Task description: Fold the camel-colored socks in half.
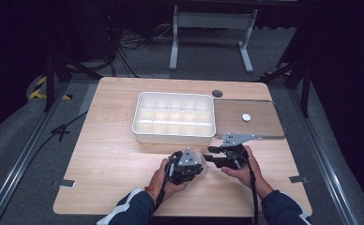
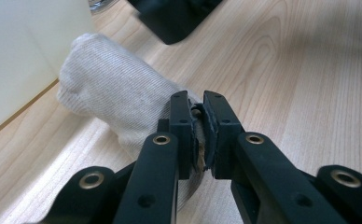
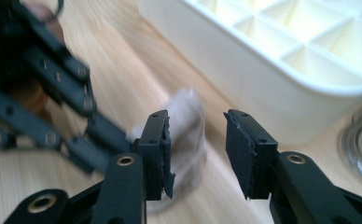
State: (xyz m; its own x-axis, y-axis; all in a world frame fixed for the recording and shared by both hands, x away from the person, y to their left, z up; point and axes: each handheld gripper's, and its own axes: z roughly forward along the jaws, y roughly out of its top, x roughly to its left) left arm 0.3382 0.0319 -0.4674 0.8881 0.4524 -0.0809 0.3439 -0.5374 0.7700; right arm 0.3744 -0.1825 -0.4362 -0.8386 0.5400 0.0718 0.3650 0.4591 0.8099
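A rolled grey-white cloth (image 2: 114, 93) lies on the wooden table just in front of the white compartment box (image 1: 174, 136). My left gripper (image 2: 198, 105) is shut on one end of the roll, the fabric pinched between its pads. In the high view that gripper (image 1: 201, 165) points right, held in the person's left hand. My right gripper (image 3: 195, 126) stands open facing it, its jaws either side of the roll's blurred free end (image 3: 186, 112) without pressing on it. From above, the right gripper (image 1: 211, 153) sits close to the left one.
The box (image 3: 272, 93) has several compartments and stands mid-table. Right of it lies a clear lid (image 1: 248, 119) with a small white disc (image 1: 246, 117) on it. A dark round spot (image 1: 217, 93) marks the table's back edge.
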